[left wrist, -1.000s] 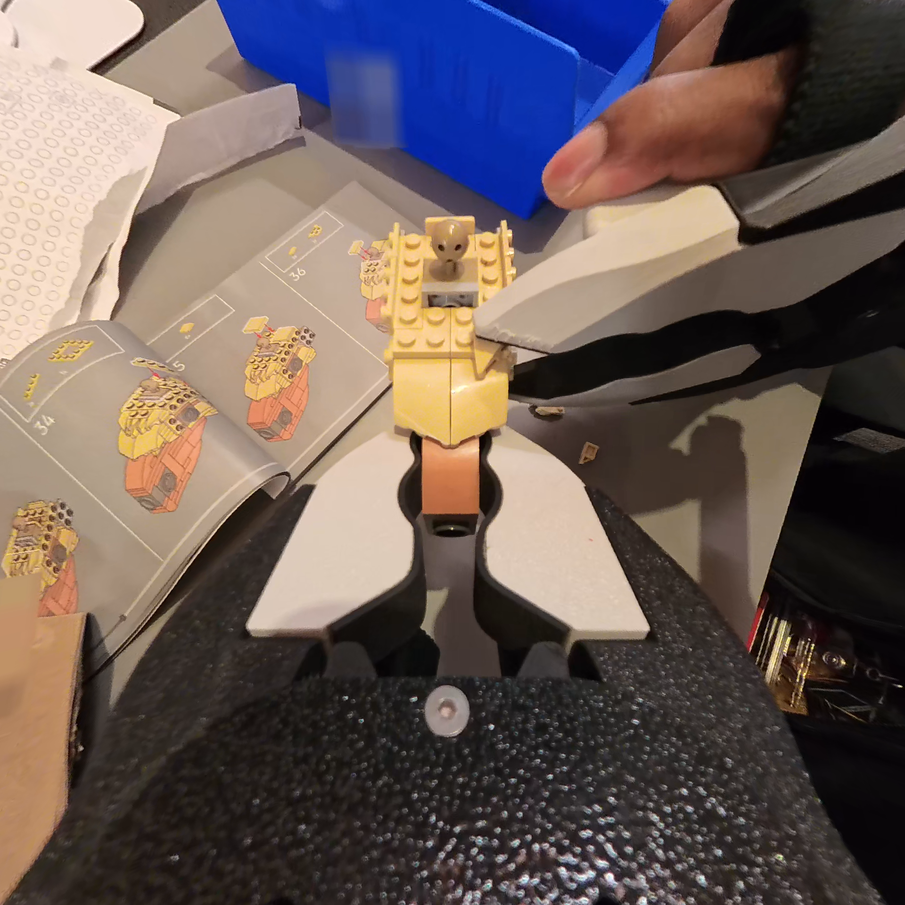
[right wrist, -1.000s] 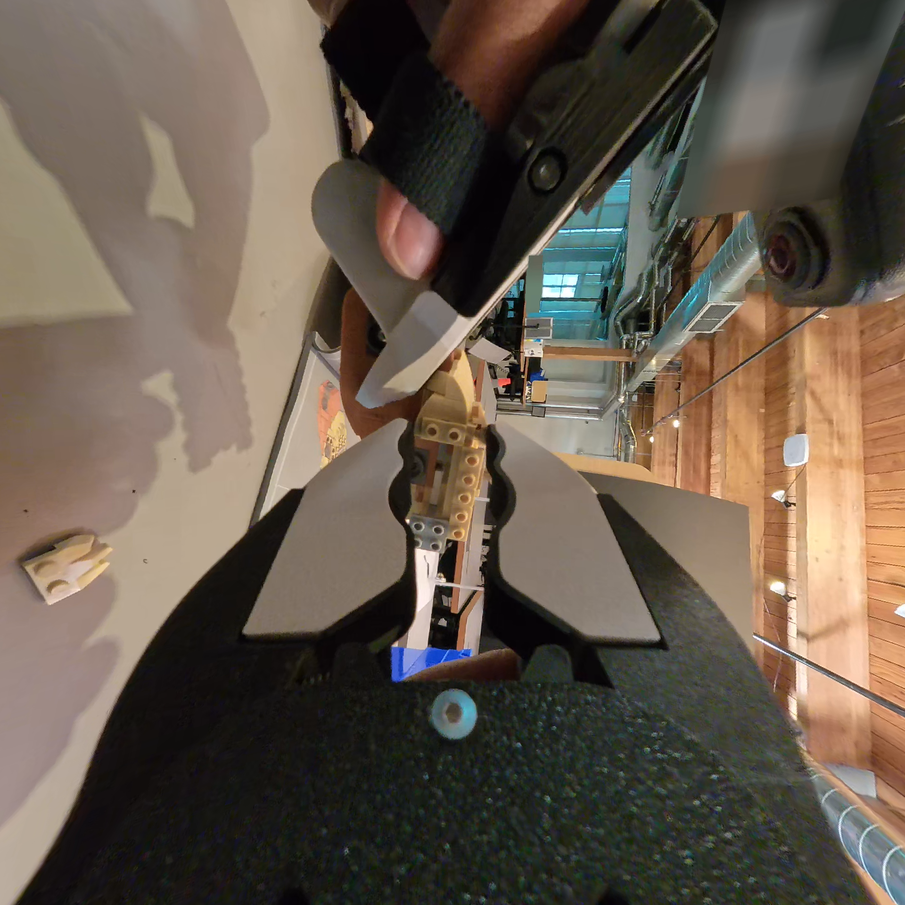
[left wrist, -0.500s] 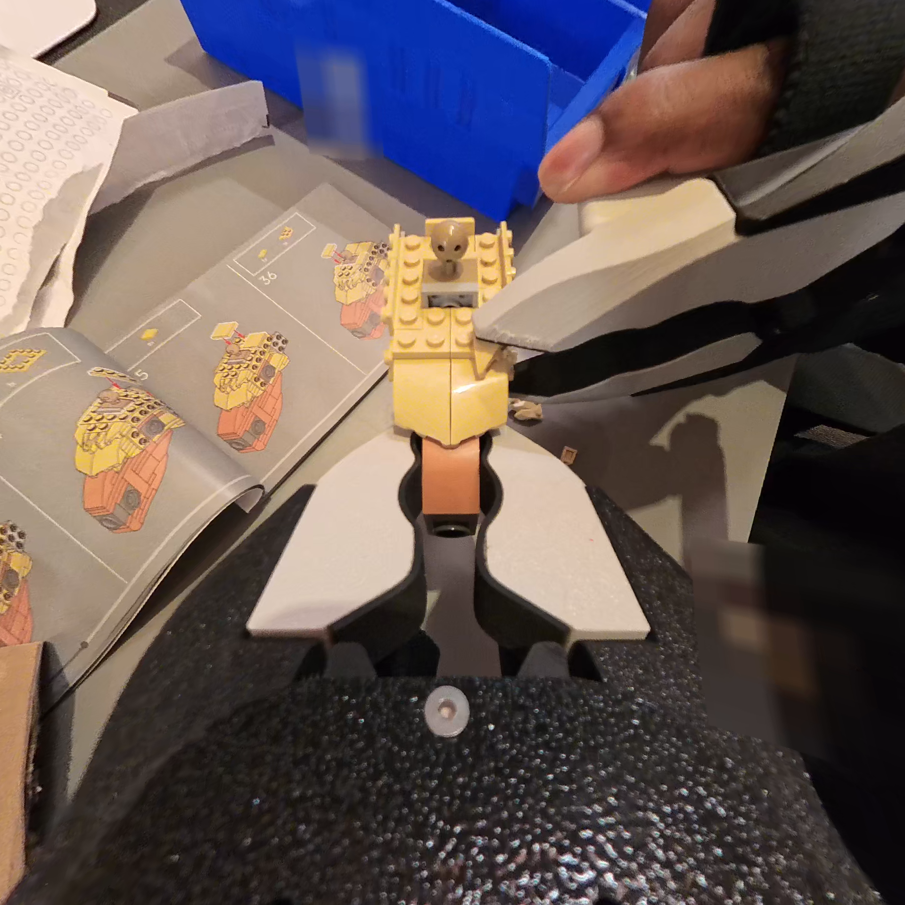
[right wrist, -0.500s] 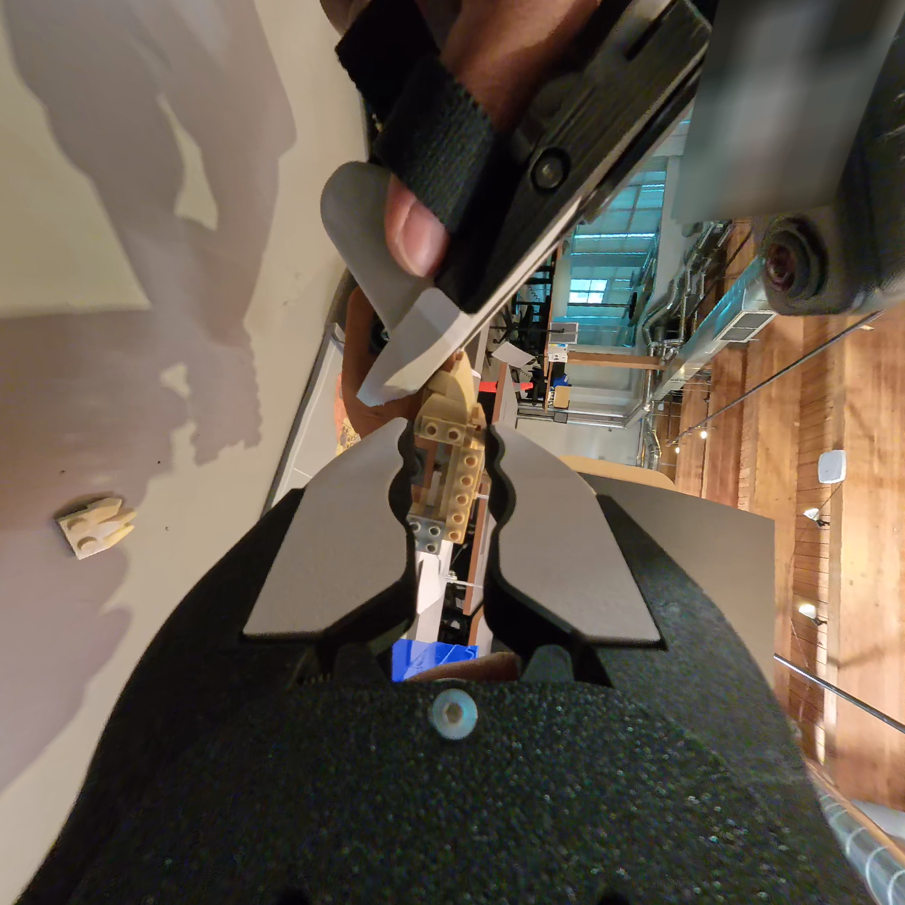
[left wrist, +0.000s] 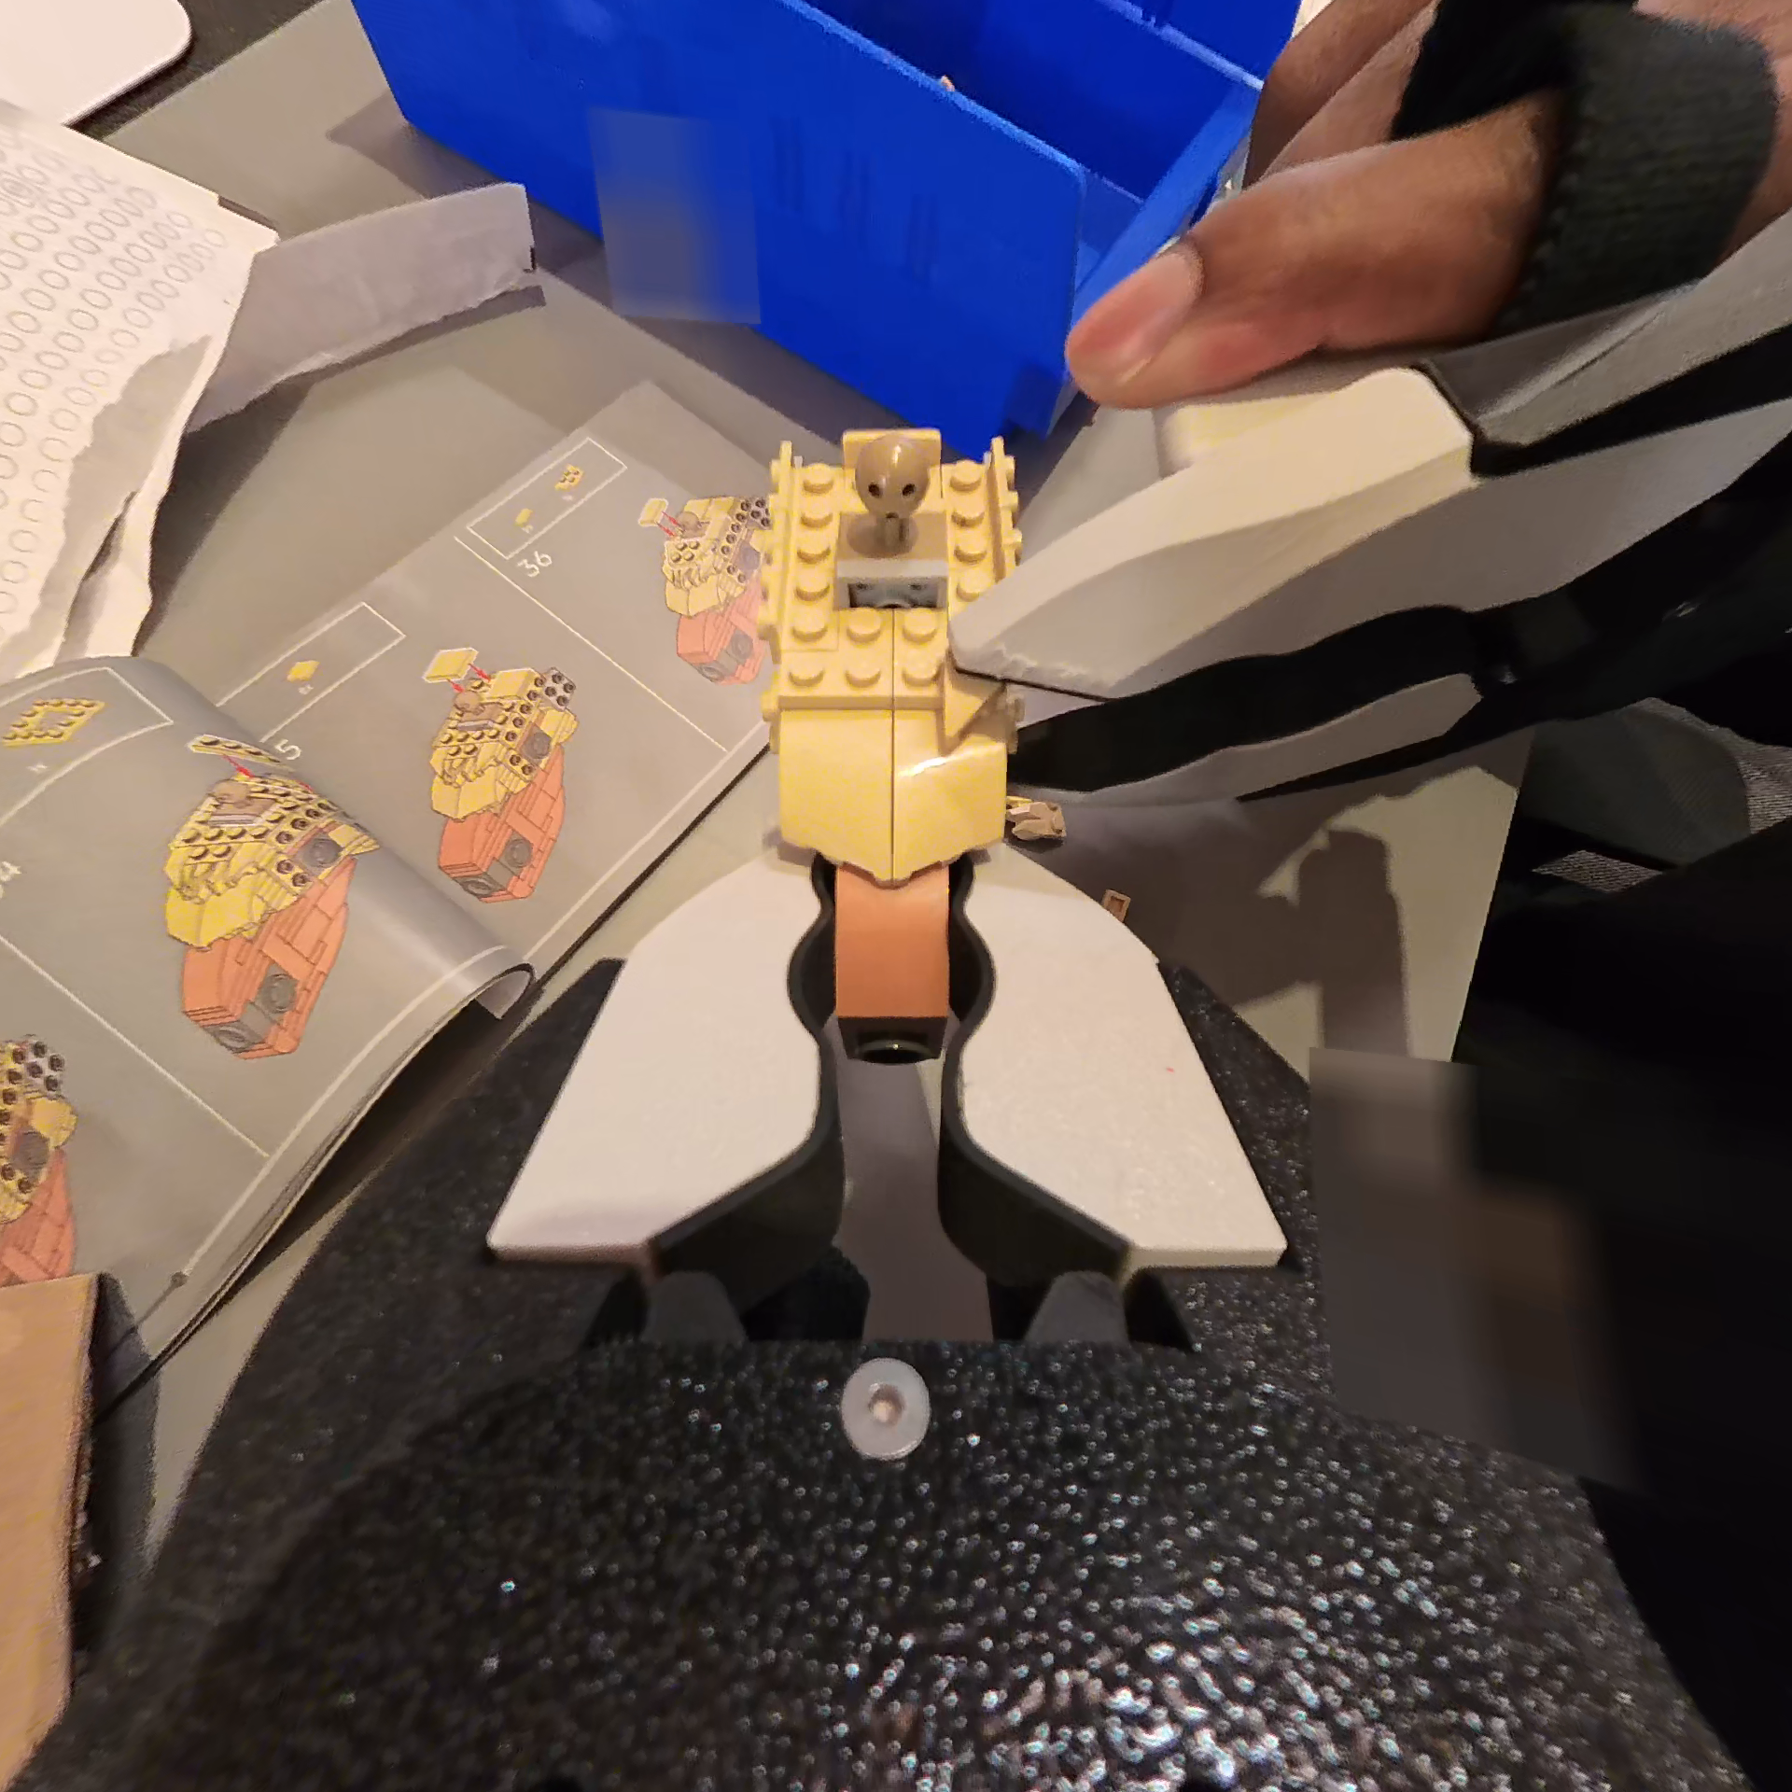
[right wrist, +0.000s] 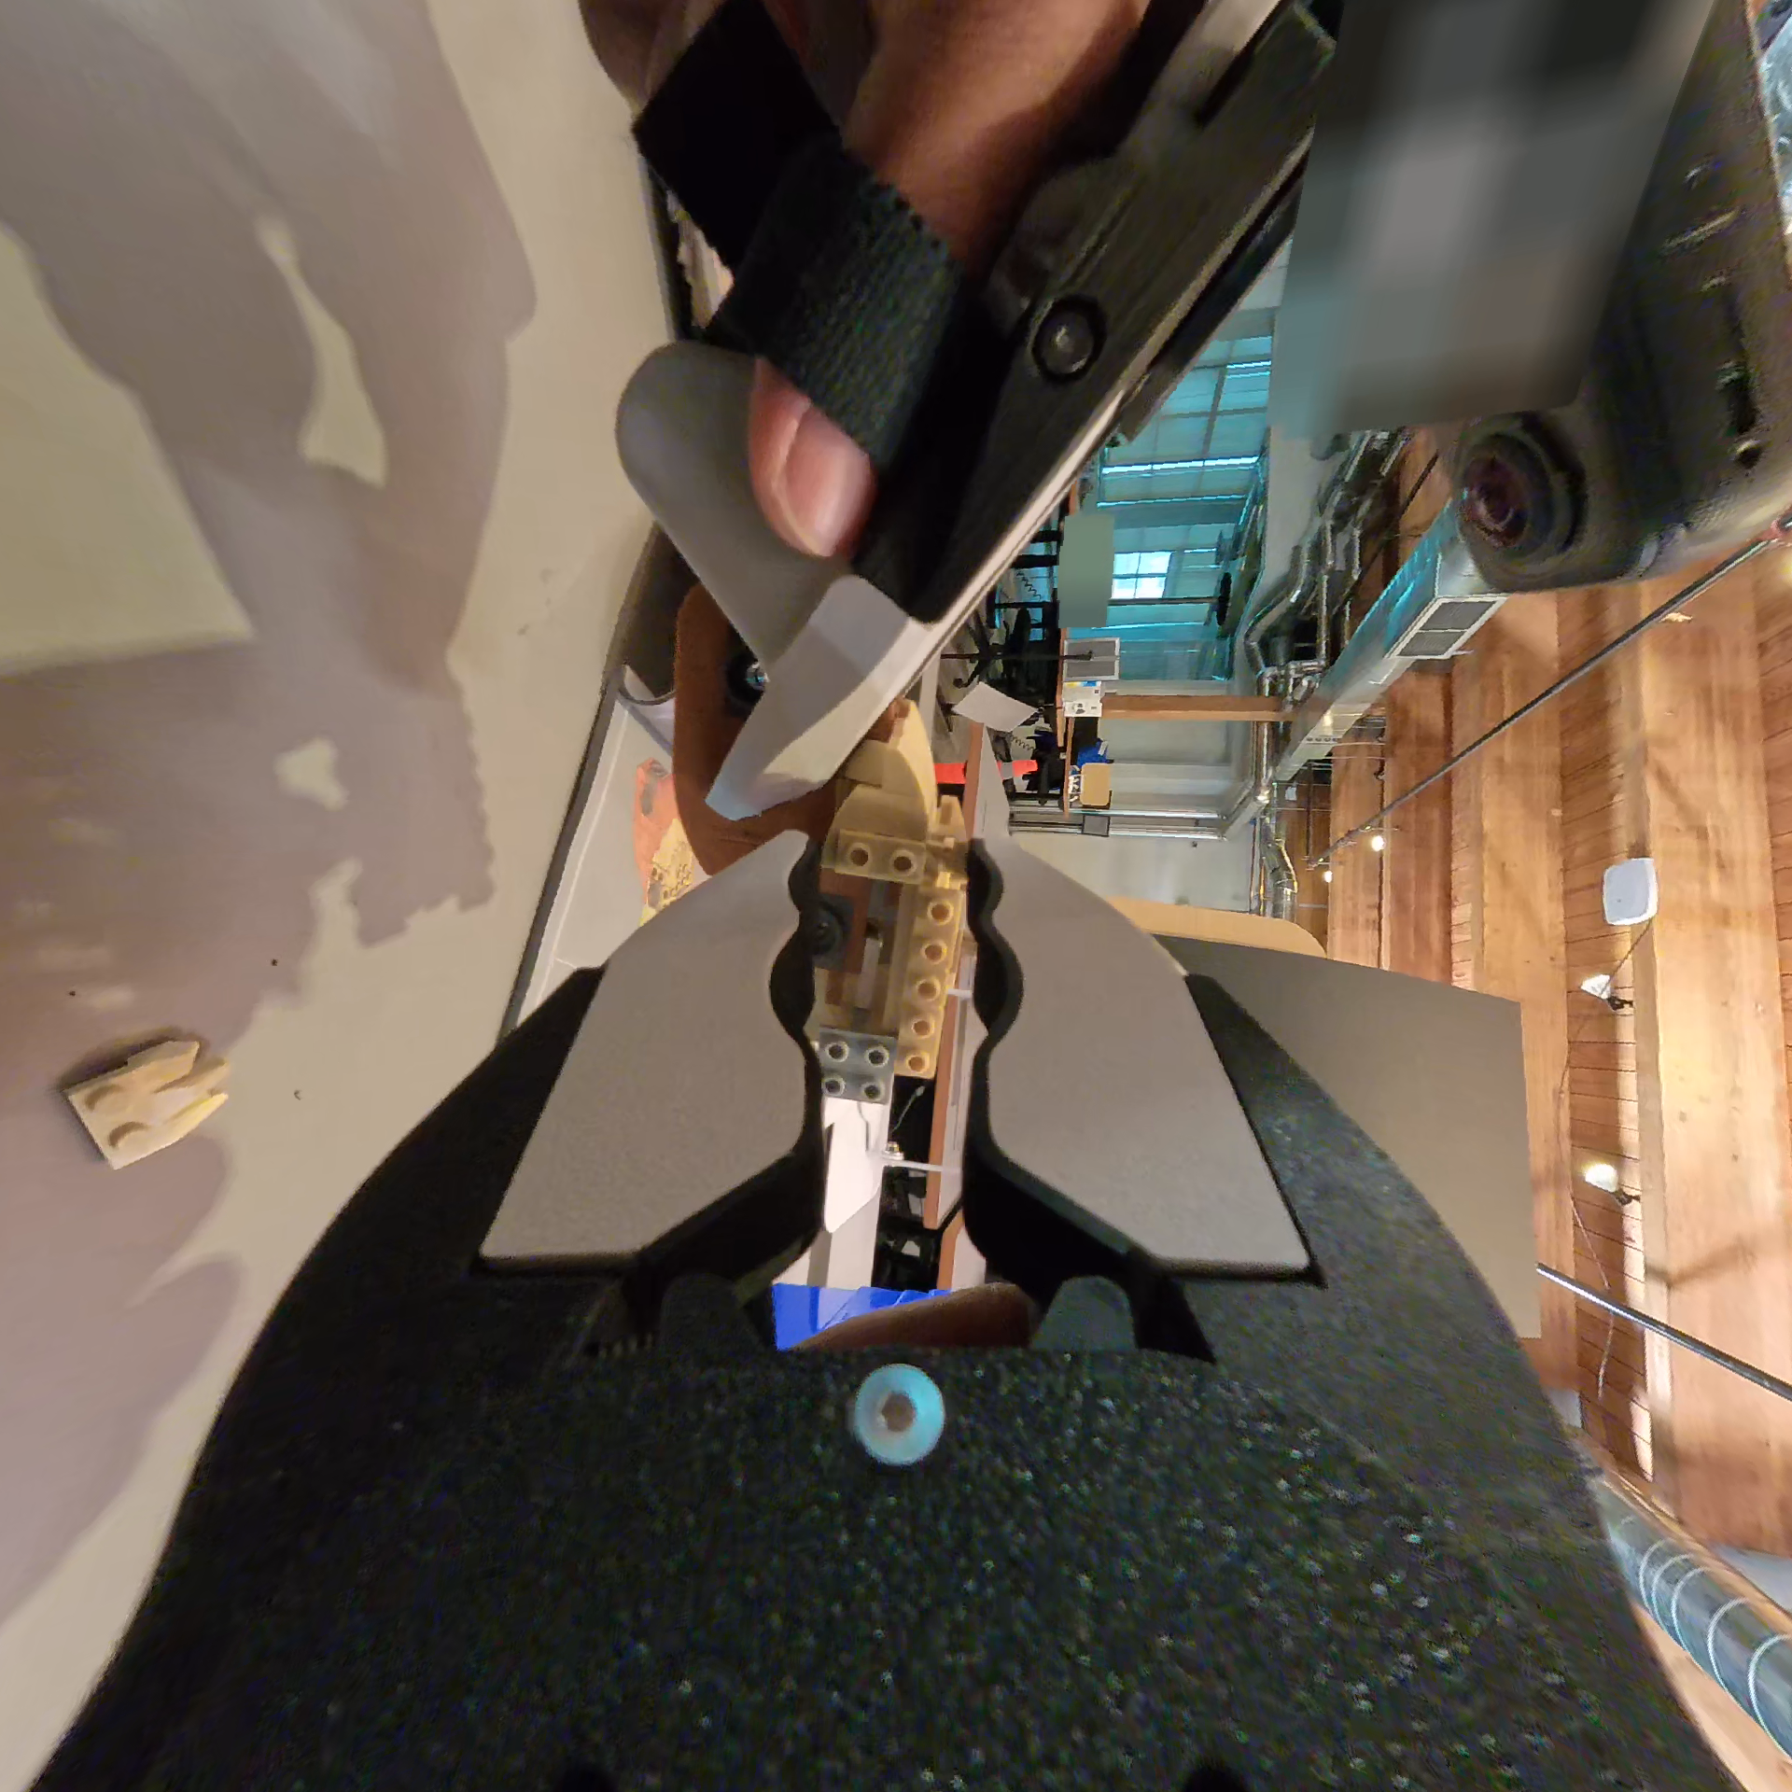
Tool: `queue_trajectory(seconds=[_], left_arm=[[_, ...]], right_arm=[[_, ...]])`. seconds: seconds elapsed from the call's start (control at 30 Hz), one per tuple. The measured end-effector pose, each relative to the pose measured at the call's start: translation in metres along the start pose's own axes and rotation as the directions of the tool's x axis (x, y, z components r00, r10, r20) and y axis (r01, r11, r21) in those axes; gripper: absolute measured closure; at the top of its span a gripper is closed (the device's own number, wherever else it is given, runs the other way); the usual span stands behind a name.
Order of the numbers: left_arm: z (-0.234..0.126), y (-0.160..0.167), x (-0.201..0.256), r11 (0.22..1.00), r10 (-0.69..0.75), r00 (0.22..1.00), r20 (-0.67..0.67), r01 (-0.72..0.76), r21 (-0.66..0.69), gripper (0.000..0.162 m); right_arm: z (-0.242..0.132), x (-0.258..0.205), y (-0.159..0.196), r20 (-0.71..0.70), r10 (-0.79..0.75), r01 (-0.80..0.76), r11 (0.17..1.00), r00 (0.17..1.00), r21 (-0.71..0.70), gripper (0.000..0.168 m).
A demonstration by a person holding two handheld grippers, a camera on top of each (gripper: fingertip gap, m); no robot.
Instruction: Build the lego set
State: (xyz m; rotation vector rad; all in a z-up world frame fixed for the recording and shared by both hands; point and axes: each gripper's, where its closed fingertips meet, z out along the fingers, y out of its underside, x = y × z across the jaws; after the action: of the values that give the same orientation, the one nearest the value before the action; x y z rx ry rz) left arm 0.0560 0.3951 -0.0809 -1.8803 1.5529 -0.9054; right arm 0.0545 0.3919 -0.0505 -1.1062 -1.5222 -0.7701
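Tan studded lego model on brown base, held upright.

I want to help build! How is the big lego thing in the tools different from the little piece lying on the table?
The lego model is many joined bricks, tan, brown and grey; the loose piece is one small tan part. The lego model is gripped by the left tool and right tool; the loose piece lies untouched on the table. Both have tan studs.

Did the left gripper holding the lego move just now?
Yes, slightly. In its view the booklet has slid left beneath the left gripper, so the gripper drifted right, shut on the lego.
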Motion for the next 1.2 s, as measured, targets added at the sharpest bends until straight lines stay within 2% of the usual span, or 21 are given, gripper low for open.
queue_trajectory(seconds=[0.73,1.2], left_arm=[[-0.0077,-0.0089,0.0,0.999,0.04,0.999,0.032,-0.04,0.0,0.144],[-0.0065,-0.0103,0.0039,1.0,0.03,0.999,0.014,-0.029,-0.005,0.144]], right_arm=[[0.0015,0.006,-0.0029,-0.042,-0.025,0.026,0.999,0.999,0.025,0.141],[0.0001,0.0067,-0.0022,-0.017,-0.016,0.017,0.999,1.0,0.029,0.143]])
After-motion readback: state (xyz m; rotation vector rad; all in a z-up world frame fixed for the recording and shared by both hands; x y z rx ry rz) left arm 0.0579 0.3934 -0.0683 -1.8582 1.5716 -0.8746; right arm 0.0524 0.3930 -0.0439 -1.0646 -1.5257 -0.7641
